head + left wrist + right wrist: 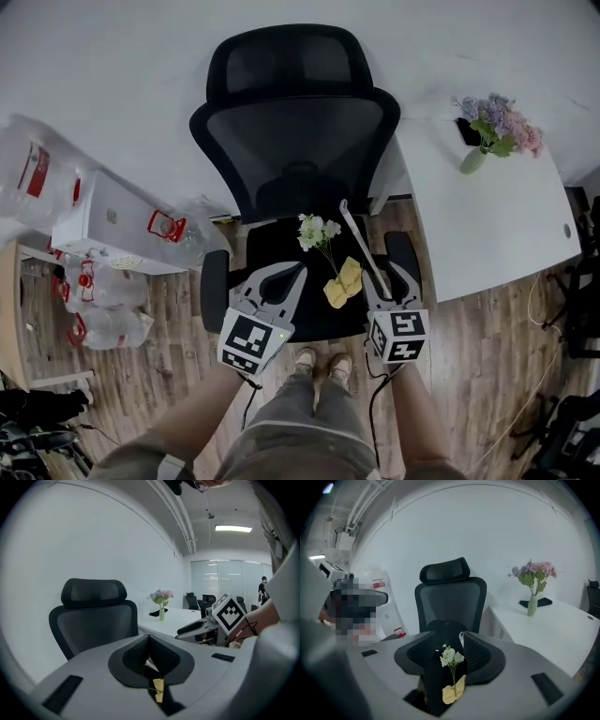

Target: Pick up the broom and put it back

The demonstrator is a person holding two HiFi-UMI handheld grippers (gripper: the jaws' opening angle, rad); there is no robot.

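Black chair seat (277, 246), white flower sprig (317, 232), yellow piece (343, 281) lying on it

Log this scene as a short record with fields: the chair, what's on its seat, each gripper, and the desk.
chair: black office chair, back toward the white wall
on seat: white flower sprig, yellow piece, thin pale rod
left gripper: jaws together, nothing held, over the seat's front left
right gripper: jaws apart, at the rod's near end; contact unclear
desk: white, right of the chair, holding a vase of flowers
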